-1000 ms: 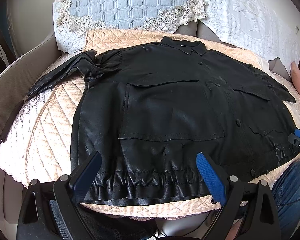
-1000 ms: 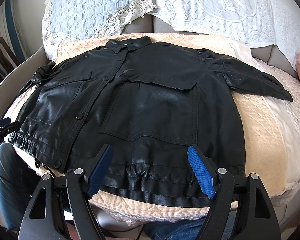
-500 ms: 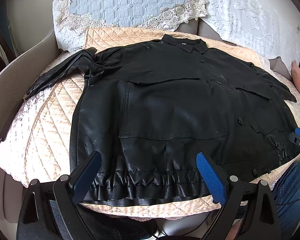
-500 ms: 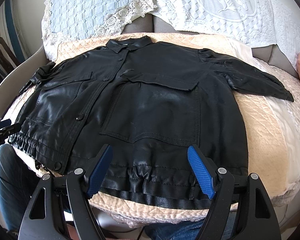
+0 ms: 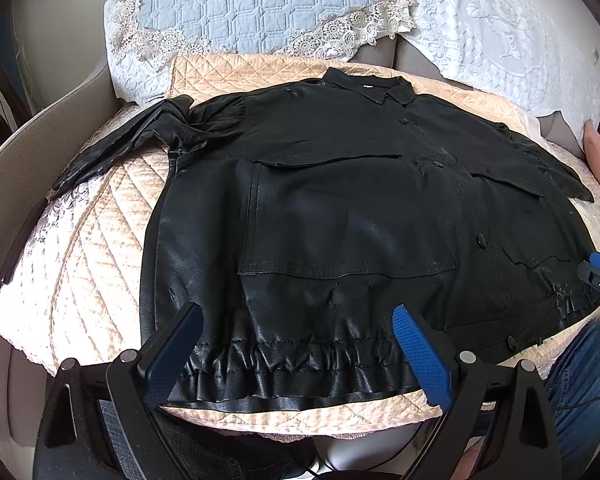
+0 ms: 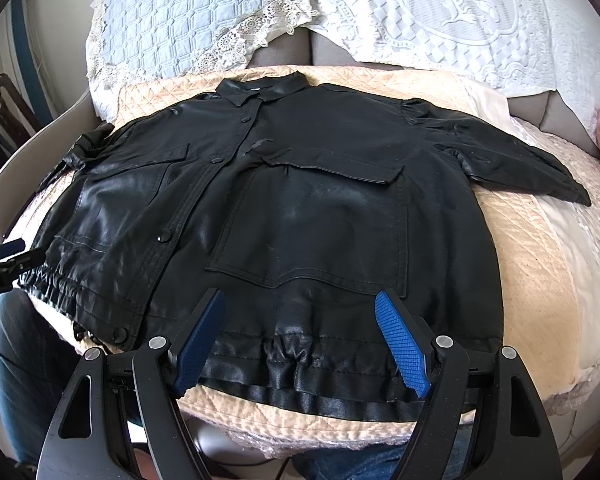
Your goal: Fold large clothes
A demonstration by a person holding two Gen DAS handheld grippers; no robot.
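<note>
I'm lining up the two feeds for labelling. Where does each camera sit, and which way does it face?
Left wrist: behind the open left claw, facing the black jacket from its hem; the person's jeans and right claw show.
Right wrist: behind the open right claw, facing the same hem; the left claw shows.
Shared: jacket, beige quilted pad, blue cushion.

We log a black jacket — spread flat on the quilted cushion; left gripper gaping at its hem.
</note>
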